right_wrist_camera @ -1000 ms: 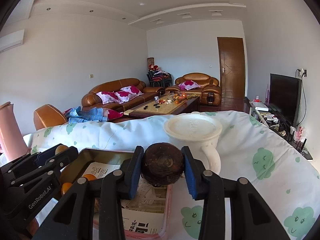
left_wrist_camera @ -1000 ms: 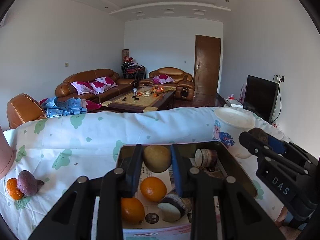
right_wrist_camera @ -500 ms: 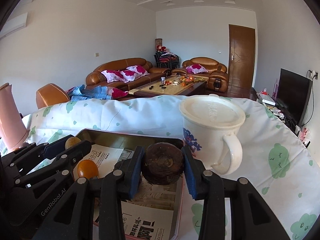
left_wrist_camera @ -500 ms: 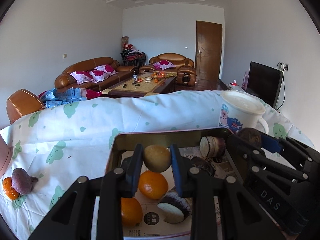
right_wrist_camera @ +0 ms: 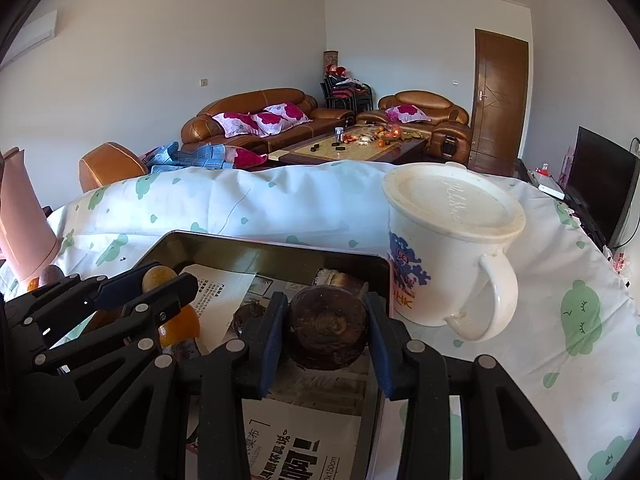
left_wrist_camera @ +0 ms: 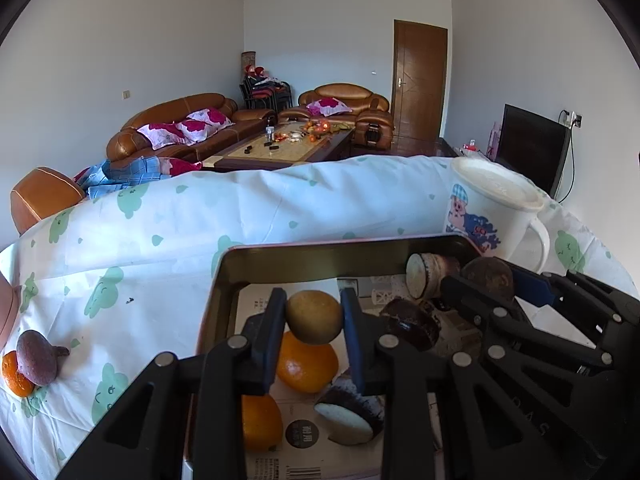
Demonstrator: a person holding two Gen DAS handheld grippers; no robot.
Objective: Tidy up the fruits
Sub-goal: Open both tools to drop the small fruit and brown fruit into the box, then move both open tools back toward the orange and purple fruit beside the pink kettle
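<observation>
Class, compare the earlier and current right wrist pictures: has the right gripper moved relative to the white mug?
Yes. The right gripper, shut on the dark brown fruit, has shifted left of the white mug and come over the metal tray.

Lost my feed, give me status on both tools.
Left tool shut on yellow-brown fruit. Right tool shut on dark brown fruit. Both over tray. Mug close by right.

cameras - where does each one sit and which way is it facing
Left wrist: on the left gripper, looking along its fingers, down into the tray; its jaws hold a yellow-brown fruit; right gripper at right.
Right wrist: on the right gripper, over the tray's right side beside the mug; it holds a dark brown fruit; left gripper at left.
Shared: tray, mug, both grippers, sofas.
</observation>
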